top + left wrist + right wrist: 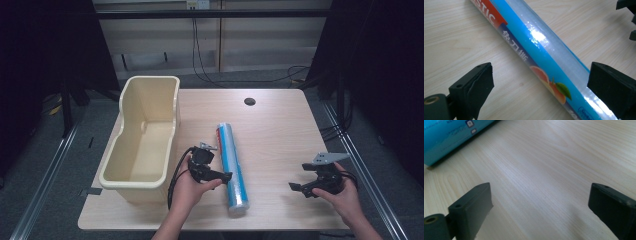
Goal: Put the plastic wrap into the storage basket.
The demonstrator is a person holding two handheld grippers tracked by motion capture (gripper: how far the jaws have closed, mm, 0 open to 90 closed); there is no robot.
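1. The left gripper [220, 176] was held in the left hand [192, 184] over the table [280, 125], its jaws spread wide and holding nothing
2. In the left gripper view the roll [541, 52] lay slantwise ahead of and between those two jaws; its near end passed close by the right-hand jaw, and I could not tell whether it touched
3. The roll was a long blue tube in clear shiny wrap, with a red band at its far end, white print along it, and a picture of cut citrus and a leaf near the jaws
4. In the high view the roll [231, 167] lay flat on the table just right of the left gripper, running from the table's middle toward the near edge
5. The bin [145, 140], cream plastic with one tall end, stood left of the left gripper, near it, partly over the table's left edge
6. The right gripper [302, 189] was held in the right hand [345, 197], well apart from the roll on its right, jaws also wide open and empty
7. In the right gripper view bare wood lay between its jaws, and the roll's end [451, 137] showed far off at upper left
8. A dark round hole [249, 101] sat in the table beyond both grippers
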